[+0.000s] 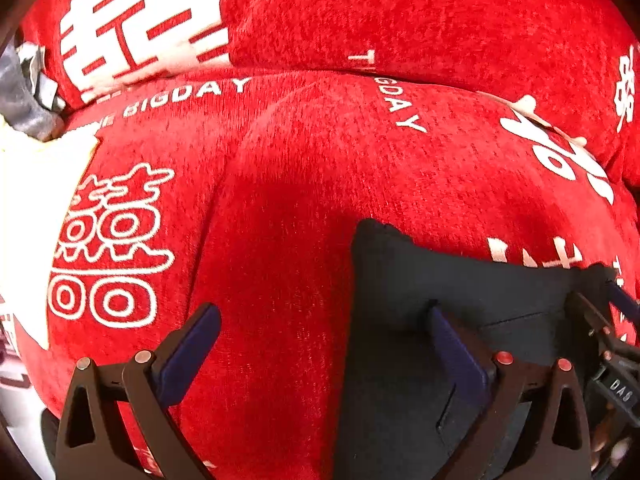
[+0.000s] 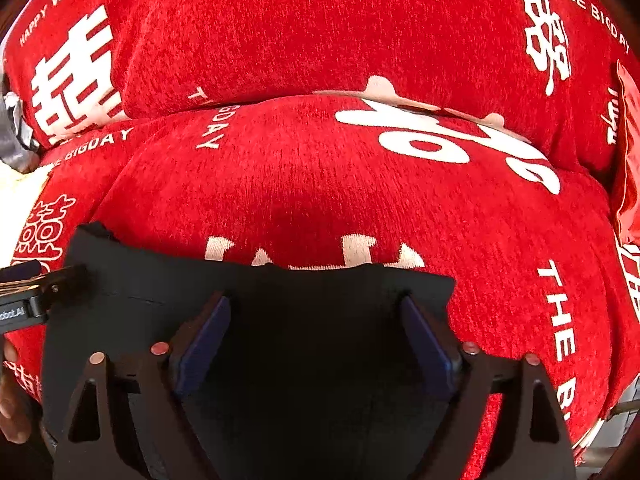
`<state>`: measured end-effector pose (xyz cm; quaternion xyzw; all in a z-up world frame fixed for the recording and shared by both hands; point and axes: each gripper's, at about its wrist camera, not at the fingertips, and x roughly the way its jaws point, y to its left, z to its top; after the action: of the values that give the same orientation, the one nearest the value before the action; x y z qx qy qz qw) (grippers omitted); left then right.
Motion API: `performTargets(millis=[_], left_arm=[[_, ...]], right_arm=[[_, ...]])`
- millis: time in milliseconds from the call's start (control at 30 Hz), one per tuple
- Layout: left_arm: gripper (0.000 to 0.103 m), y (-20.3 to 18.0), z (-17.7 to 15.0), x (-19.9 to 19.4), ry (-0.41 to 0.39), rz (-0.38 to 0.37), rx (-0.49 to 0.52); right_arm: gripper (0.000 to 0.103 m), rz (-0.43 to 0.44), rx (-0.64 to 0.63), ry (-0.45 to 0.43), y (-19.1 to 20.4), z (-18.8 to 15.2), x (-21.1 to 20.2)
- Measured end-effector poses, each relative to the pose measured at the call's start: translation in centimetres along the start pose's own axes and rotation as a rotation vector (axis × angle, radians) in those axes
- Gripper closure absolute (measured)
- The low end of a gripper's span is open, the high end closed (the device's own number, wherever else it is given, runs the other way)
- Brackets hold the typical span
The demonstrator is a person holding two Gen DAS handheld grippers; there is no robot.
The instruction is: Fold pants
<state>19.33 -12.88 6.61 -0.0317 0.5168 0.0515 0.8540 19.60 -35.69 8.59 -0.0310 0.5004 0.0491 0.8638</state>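
The black pants lie folded flat on a red sofa cover. In the left wrist view they fill the lower right, and my left gripper is open over their left edge, its right finger above the cloth and its left finger above the red cover. In the right wrist view the pants fill the lower middle. My right gripper is open just above them, holding nothing. The left gripper's tip shows at the left edge there.
The red cover with white lettering drapes a seat cushion and a back cushion. A grey object sits at the far left. A red packet lies at the right. White floor shows left.
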Motion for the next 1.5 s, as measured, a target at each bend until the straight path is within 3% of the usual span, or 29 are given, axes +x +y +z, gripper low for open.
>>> performTargets(millis=[233,300,400,433,567,700,933,1033,1167,1300,1500], left_arm=[[0.0,-0.4,-1.2,-2.0,-0.046,-0.018,0.02],[0.0,-0.6,-1.5,-1.7,-0.032,-0.014,0.019],[0.0,-0.5,-2.7,-1.1,-0.005,-0.021,0.016],[0.0,-0.2,-3.3,-1.3,-0.009,-0.03,0.014],[0.0,0.8,-5.6,-2.3,-0.025,-0.071,0.028],[0.0,1.5,-8.3,-3.2,-0.035,-0.092,0.064],[0.0,2.5,-12.5,-4.2,-0.048,-0.124,0.084],[0.0,2.7,-12.1,-4.5,-0.032,-0.193,0.106],[0.0,2.4,-9.2,-3.9,-0.004,-0.292,0.052],[0.0,0.1,-7.7,-2.8,0.028,-0.288,0.08],[0.0,-2.5,-8.2,-1.2,0.042,-0.28,0.136]], right_arm=[[0.012,0.002,-0.008,-0.089,1.4,-0.2,-4.3],[0.011,-0.008,-0.034,-0.071,2.3,-0.3,-3.9],[0.011,-0.03,-0.042,0.022,2.7,-1.0,-1.6],[0.011,-0.045,-0.036,0.045,2.7,-1.7,-1.0],[0.004,-0.031,-0.019,-0.011,2.6,-5.0,-2.4],[0.003,-0.056,-0.047,-0.062,2.6,-8.4,-4.6],[0.002,-0.099,-0.09,-0.063,2.4,-12.4,-6.5],[0.001,-0.095,-0.089,-0.091,1.2,-12.9,-7.8],[0.001,-0.046,0.079,-0.159,-3.4,-12.1,-8.9],[0.001,0.05,0.204,-0.089,-7.0,-10.5,-6.3],[0.001,0.124,0.218,-0.019,-7.1,-10.3,-2.8]])
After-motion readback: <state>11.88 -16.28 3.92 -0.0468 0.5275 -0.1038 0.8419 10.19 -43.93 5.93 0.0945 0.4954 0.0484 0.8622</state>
